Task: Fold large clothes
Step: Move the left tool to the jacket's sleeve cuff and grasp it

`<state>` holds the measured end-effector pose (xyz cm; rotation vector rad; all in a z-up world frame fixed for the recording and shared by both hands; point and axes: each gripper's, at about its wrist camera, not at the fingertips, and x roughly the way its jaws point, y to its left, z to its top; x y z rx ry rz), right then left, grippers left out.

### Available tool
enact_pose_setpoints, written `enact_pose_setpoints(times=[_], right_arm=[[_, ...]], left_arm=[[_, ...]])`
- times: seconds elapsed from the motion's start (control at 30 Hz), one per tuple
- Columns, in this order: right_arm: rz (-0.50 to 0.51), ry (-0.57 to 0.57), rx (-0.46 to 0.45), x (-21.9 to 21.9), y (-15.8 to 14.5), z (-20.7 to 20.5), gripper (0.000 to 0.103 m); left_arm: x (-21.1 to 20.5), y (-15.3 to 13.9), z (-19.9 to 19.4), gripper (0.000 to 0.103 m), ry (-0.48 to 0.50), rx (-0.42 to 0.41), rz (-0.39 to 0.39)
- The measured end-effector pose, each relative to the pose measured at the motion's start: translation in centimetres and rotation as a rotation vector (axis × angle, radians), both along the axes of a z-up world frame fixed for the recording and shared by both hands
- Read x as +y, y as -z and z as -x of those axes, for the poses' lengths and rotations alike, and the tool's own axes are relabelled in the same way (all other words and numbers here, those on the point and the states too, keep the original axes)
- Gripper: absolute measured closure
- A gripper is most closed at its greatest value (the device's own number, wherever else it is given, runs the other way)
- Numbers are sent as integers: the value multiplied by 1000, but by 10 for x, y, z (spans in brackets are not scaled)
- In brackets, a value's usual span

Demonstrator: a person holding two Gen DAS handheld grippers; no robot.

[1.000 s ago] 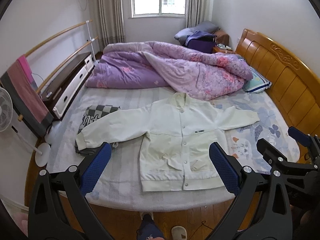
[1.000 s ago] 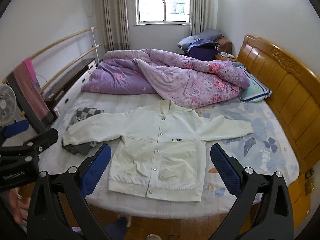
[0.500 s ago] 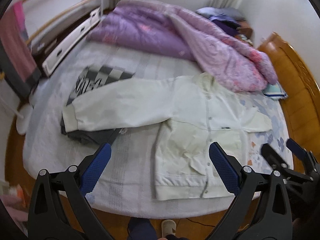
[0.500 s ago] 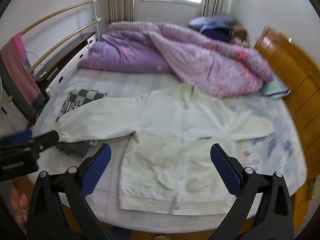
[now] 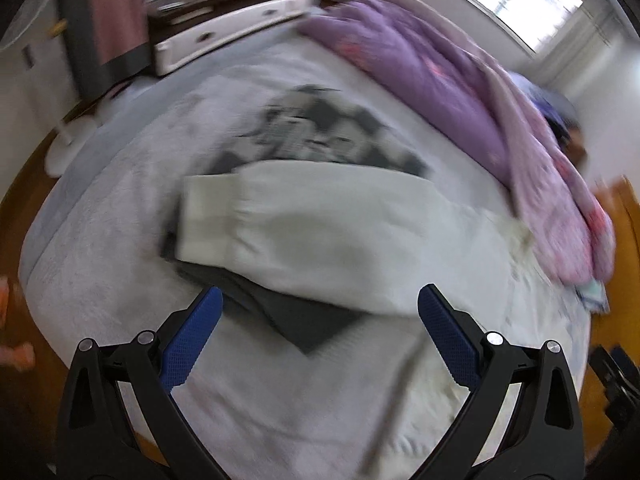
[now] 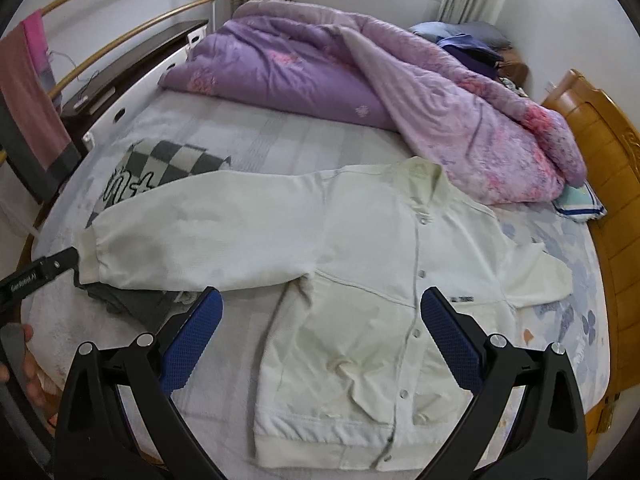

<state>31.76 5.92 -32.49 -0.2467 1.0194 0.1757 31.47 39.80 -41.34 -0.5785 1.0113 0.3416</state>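
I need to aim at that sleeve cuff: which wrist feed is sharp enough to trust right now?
Left wrist view: motion-smeared, the cream jacket's sleeve cuff and the checkered grey-and-white garment soft, window glare top right. Right wrist view: sharp, evenly lit, the cuff crisp; fisheye bends the edges.

cream-white jacket [image 6: 360, 264], long-sleeved, snap-buttoned down the front, ribbed at cuffs and hem, with a small dark label on the chest. spread flat and face up on the bed, buttoned shut, collar toward the far side, hem toward the near edge. left sleeve [image 5: 312, 232] stretched out leftward, its cuff resting on a folded dark and checkered garment; right sleeve angled out to the right. lightly creased over the lower front.
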Motion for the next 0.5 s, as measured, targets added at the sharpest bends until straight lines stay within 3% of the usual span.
enact_pose_setpoints(times=[0.13,0.2,0.3,0.5], right_arm=[[0,-4,38,10,22,-15,7],[10,-8,48,14,32,-19,7],[22,2,72,13,47,-28,7],[35,14,107,10,67,-40,7]], left_arm=[[43,33,9,6,-131,11,44],[62,50,14,8,-187,22,29],[81,75,12,34,-196,48,67],[94,106,6,35,-228,99,86]])
